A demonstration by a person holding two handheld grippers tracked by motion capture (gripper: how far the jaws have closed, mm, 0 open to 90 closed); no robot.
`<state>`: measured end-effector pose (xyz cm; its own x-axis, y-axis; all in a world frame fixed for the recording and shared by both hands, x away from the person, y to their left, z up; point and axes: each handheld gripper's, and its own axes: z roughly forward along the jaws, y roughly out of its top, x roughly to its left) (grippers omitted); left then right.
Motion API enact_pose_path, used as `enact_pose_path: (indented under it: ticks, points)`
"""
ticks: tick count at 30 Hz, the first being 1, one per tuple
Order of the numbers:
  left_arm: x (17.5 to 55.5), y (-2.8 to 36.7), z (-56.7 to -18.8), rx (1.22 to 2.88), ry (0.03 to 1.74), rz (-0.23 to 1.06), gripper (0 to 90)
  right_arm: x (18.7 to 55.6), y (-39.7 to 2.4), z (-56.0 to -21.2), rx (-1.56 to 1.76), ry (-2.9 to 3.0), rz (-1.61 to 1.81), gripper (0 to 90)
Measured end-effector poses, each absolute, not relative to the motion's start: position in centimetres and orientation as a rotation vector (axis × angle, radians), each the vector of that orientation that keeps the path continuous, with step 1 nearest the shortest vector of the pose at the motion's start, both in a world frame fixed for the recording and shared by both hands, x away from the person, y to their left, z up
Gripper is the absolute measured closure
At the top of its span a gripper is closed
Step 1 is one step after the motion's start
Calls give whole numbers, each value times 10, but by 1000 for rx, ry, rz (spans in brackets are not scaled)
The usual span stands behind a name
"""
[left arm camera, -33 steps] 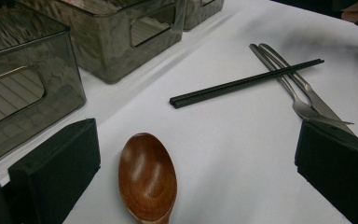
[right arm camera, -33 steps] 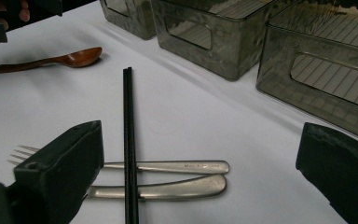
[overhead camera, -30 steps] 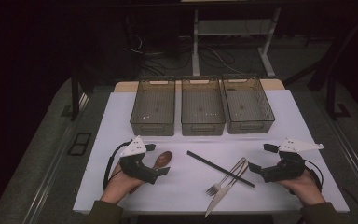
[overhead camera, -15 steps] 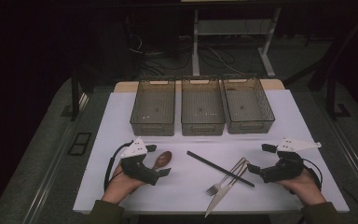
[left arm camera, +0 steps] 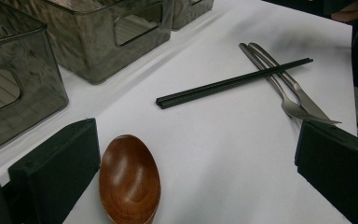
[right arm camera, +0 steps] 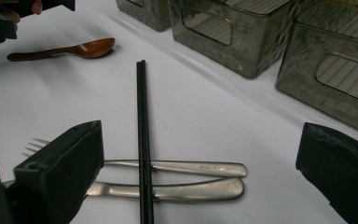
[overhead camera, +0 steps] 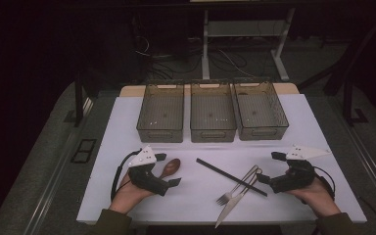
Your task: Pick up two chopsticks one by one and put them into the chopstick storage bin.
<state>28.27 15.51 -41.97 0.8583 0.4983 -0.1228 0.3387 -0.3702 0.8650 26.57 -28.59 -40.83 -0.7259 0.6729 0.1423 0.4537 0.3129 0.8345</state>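
Observation:
A brown wooden spoon [overhead camera: 172, 167] lies on the white table, its bowl [left arm camera: 129, 179] between the open jaws of my left gripper [overhead camera: 168, 169] and close to the left jaw. Black chopsticks [overhead camera: 231, 177] lie diagonally across a steel fork [overhead camera: 240, 182] and knife [overhead camera: 231, 205]. My right gripper [overhead camera: 268, 167] is open just right of them. In the right gripper view the chopsticks [right arm camera: 142, 140] cross the fork handle [right arm camera: 191, 168] and knife handle [right arm camera: 191, 189] between its jaws. Neither gripper holds anything.
Three grey see-through bins [overhead camera: 160, 112] [overhead camera: 212, 111] [overhead camera: 260, 108] stand side by side at the back of the white table top [overhead camera: 318, 142]. The table's front edge runs just below both hands.
My right gripper has edged slightly left toward the cutlery. The left gripper and the utensils have stayed put.

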Motion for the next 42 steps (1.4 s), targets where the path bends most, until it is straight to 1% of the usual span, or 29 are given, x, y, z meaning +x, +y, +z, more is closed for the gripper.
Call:
enact_pose_path:
  ticks: [10, 21, 22, 28, 30, 32, 34, 36, 37, 39, 40, 41, 42]
  points:
    - [281, 156, -420, 1991, 616, 195, 0, 271, -274, -410, 1002, 2390, 1350, 2]
    - [281, 156, -421, 1996, 610, 189, 0, 281, -251, -418, 1001, 2472, 1285, 4]
    - [281, 156, -421, 1993, 609, 187, 0, 282, -249, -418, 996, 2483, 1282, 38]
    - [280, 155, -422, 1993, 608, 184, 0, 288, -243, -420, 1011, 2522, 1249, 65]
    - [280, 156, -421, 1995, 607, 183, 0, 290, -241, -420, 1008, 2536, 1243, 155]
    - [280, 156, -421, 1996, 607, 185, 0, 293, -238, -420, 1007, 2547, 1225, 174]
    - [280, 156, -421, 1995, 610, 182, 0, 294, -235, -420, 1001, 2561, 1216, 245]
    - [280, 156, -421, 1994, 612, 180, 0, 294, -233, -421, 989, 2574, 1210, 275]
    - [280, 156, -421, 1994, 608, 181, 0, 294, -233, -421, 989, 2574, 1210, 275]
    - [280, 156, -421, 1994, 608, 182, 0, 292, -231, -422, 972, 2589, 1199, 350]
    - [280, 156, -422, 1992, 612, 180, 0, 291, -229, -422, 963, 2593, 1190, 417]
    - [280, 156, -422, 1992, 612, 180, 0, 291, -229, -422, 963, 2593, 1190, 417]
    - [280, 156, -421, 1993, 612, 181, 0, 291, -229, -422, 962, 2601, 1191, 454]
